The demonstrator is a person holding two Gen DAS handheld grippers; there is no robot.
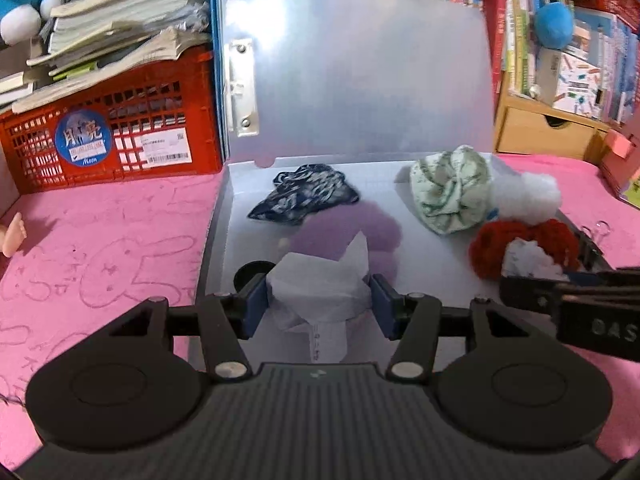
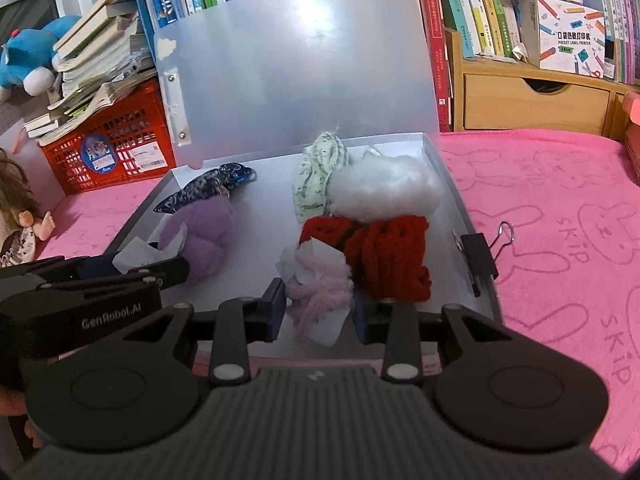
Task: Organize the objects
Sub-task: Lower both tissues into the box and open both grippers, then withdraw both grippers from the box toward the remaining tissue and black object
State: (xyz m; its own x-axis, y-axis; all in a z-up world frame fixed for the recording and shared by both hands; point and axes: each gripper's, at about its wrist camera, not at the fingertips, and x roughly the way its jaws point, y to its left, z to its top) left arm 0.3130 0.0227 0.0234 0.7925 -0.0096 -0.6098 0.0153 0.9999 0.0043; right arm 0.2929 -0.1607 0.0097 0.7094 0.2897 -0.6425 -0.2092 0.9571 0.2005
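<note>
Both grippers are loading the open file box (image 2: 448, 184): the left gripper (image 1: 320, 304) is clamping a purple scrunchie (image 2: 208, 236) near its front-left corner, the right gripper (image 2: 320, 308) is pinching a pink scrunchie (image 2: 320, 284) at its front edge, and releasing probably comes next.

Lower centre: right gripper (image 2: 319, 309), blue pads closed on pale pink fluffy yarn bundle with white paper label (image 2: 318, 280). Behind it, inside open translucent grey plastic case (image 2: 264, 216): red chunky yarn skein (image 2: 384, 256), white fibre wad (image 2: 380, 188), purple yarn ball (image 2: 208, 236). Centre right: black binder clip (image 2: 482, 256) on case edge.
</note>
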